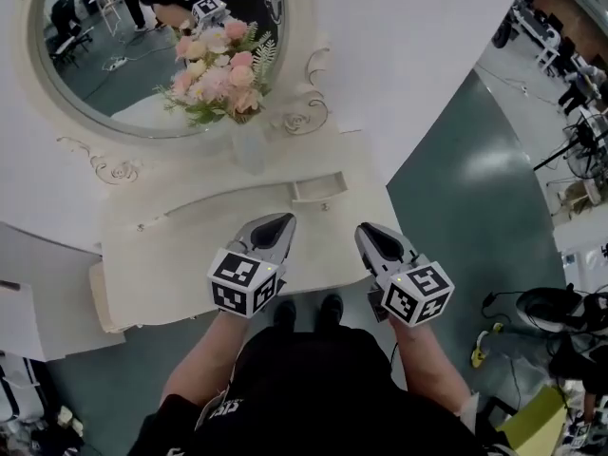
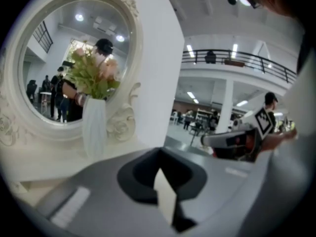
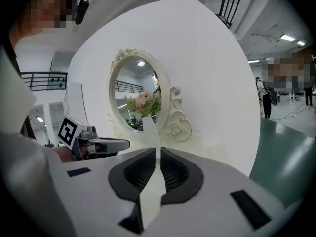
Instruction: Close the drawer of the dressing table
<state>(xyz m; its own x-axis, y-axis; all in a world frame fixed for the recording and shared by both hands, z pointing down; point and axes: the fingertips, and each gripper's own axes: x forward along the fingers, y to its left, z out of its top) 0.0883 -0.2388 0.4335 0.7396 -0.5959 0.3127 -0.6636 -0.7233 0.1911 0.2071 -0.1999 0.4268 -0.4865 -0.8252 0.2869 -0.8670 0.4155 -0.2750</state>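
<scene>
The white dressing table [image 1: 180, 255] stands against a white panel, with an oval mirror [image 1: 114, 65] and a vase of pink flowers [image 1: 223, 74] on it. A small drawer [image 1: 318, 191] juts out a little from the raised back tier, right of the vase. Both grippers hover over the table's front edge, pointing at the back tier. My left gripper [image 1: 278, 224] has its jaws together and holds nothing. My right gripper [image 1: 373, 234] shows a narrow slit between its pads [image 3: 173, 169] and is empty. Neither touches the drawer. The gripper views show the vase [image 2: 94, 127] and the mirror [image 3: 136, 95].
Green floor runs along the table's right side, with black cables and gear [image 1: 551, 312] and a yellow object [image 1: 527, 416] on it. The person's shoes [image 1: 306, 310] stand at the table's front edge. People and desks show far off in the hall.
</scene>
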